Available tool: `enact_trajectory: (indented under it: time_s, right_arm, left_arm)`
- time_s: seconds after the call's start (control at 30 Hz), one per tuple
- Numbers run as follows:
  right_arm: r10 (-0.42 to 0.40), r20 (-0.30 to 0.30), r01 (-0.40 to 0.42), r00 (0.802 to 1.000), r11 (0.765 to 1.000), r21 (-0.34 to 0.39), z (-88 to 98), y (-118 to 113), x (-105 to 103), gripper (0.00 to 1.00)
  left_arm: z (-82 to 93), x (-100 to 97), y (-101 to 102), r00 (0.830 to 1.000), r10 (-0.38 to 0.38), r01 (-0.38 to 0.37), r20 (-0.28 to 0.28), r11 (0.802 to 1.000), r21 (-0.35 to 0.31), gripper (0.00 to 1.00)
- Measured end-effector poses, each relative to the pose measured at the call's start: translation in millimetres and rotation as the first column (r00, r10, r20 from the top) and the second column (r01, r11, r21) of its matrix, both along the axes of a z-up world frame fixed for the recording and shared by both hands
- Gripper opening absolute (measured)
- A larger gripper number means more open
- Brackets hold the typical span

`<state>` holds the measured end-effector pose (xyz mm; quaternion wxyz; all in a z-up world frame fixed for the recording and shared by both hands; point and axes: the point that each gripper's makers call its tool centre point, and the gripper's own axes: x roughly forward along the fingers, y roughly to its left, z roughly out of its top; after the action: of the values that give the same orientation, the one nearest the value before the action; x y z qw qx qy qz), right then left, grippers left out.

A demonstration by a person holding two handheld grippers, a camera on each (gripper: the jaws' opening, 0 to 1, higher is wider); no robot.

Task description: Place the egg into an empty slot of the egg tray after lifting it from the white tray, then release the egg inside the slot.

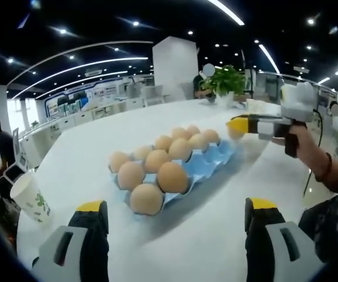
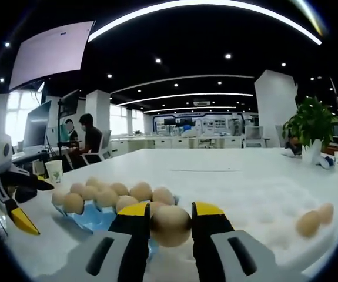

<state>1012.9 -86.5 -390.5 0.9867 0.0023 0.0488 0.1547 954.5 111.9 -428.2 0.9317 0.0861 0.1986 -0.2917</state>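
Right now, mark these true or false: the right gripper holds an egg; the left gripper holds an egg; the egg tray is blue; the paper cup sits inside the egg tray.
1. The right gripper holds an egg. True.
2. The left gripper holds an egg. False: it is open with nothing between its jaws.
3. The egg tray is blue. True.
4. The paper cup sits inside the egg tray. False: it stands on the white table, apart from the tray.

Right tongs point(image 2: 171, 226) clamp an egg point(image 2: 171, 225); left tongs point(image 1: 176, 214) gape.
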Motion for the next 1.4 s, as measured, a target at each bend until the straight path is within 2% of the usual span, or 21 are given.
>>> enact_trajectory:
  time_s: [0.37, 0.83, 1.13, 1.4]
  right_arm:
    - [0.08, 0.001, -0.08, 0.997, 0.997, -0.004, 2.0, 34, -3, 0.28]
    - [0.192, 0.008, -0.192, 0.981, 0.981, -0.007, 9.2, 82, -9, 0.28]
    - [0.247, 0.012, -0.247, 0.969, 0.969, -0.005, 11.4, 105, -11, 0.28]
    - [0.284, 0.007, -0.284, 0.959, 0.959, -0.018, 6.2, 120, -12, 0.28]
  left_arm:
    - [-1.6, -0.6, -2, 1.0, -0.005, 0.005, -0.003, 1.0, 0.001, 0.99]
    - [-3.5, -1.9, -2, 1.0, -0.001, 0.001, -0.008, 1.0, -0.008, 0.98]
    - [-3.3, -1.8, 1, 1.0, 0.005, -0.005, -0.006, 1.0, -0.009, 0.98]
    - [-2.8, -5.0, -6, 1.0, -0.007, 0.007, -0.003, 1.0, -0.025, 0.99]
